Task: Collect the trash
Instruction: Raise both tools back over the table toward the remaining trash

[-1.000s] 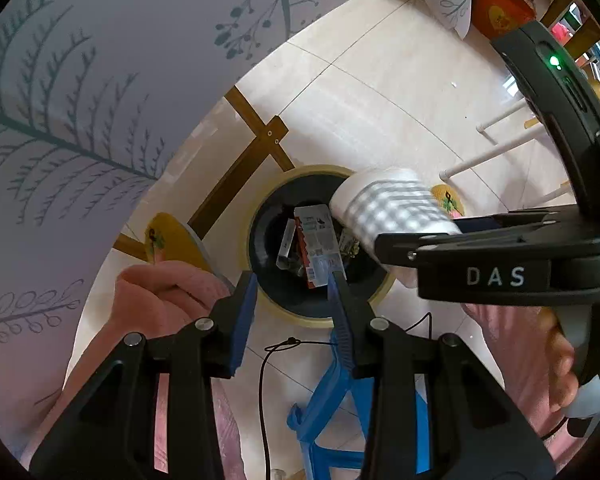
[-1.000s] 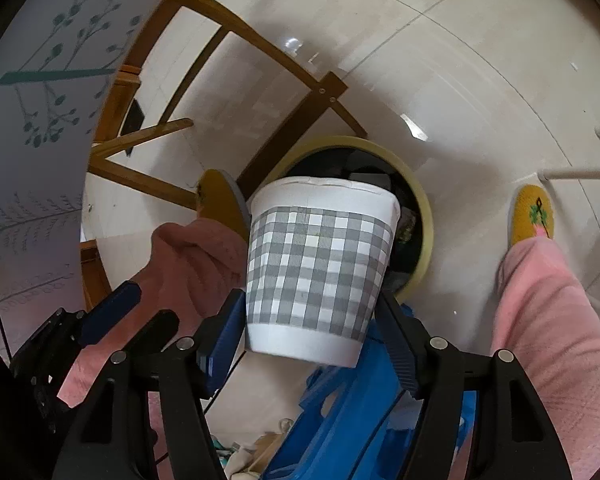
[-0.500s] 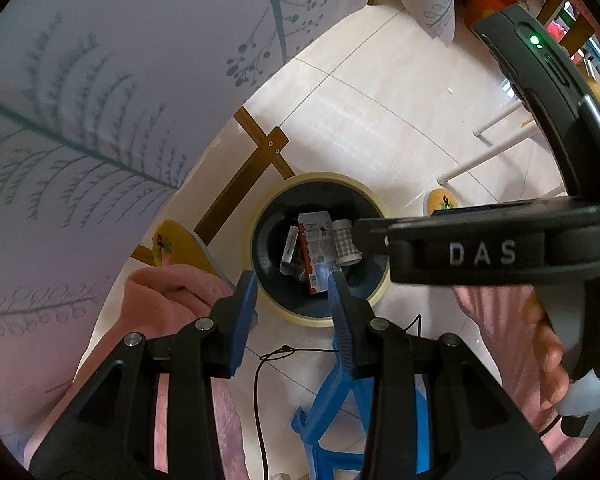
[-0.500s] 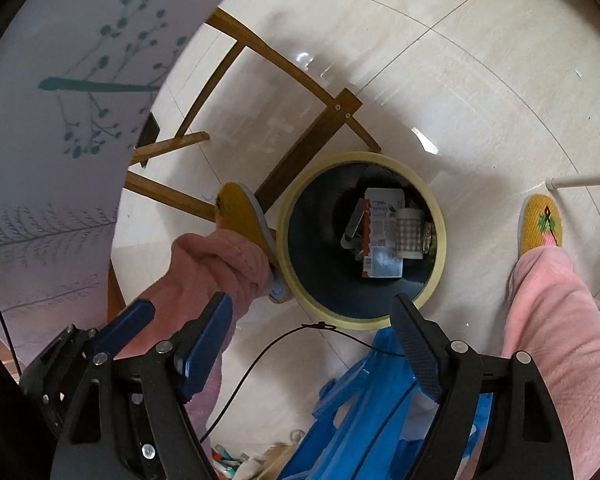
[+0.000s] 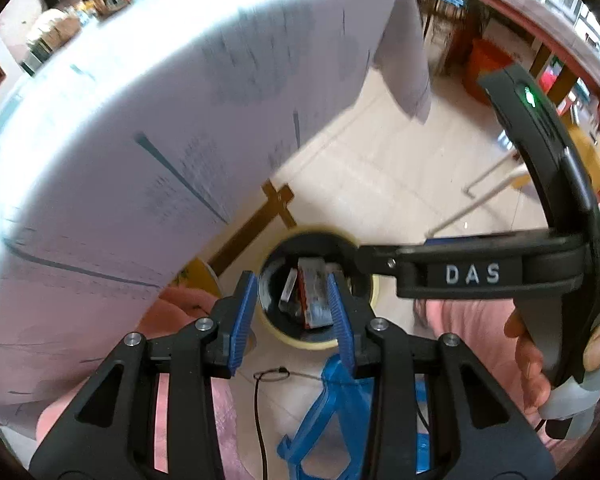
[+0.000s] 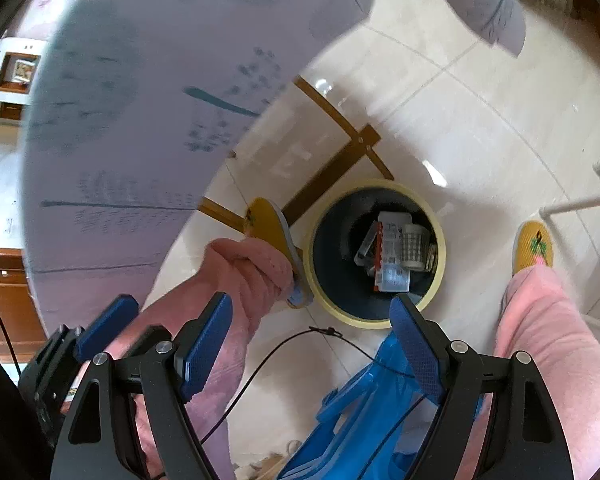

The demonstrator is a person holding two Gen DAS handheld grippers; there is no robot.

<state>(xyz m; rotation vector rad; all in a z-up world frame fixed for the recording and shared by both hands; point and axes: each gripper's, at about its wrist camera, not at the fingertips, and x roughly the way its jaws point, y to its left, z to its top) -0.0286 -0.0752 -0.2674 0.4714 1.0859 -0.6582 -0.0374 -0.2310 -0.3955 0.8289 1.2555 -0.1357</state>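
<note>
- Tablecloth (image 5: 148, 152) with leaf print: motion-blurred, covering the table beneath entirely.
- Right gripper (image 6: 312, 340): angled steeply down above the bin, jaws spread wide after just opening, nothing between them; seen side-on in the left wrist view, gripped by a hand (image 5: 540, 360).
- Left gripper (image 5: 292, 312): pointing steeply down, jaws partly apart, empty.
- Trash bin (image 6: 440, 240): on the tiled floor, rim partly hidden by the right gripper in the left view.
- Checked paper cup (image 6: 414, 246): lying inside the bin among cartons, labels illegible.
</note>
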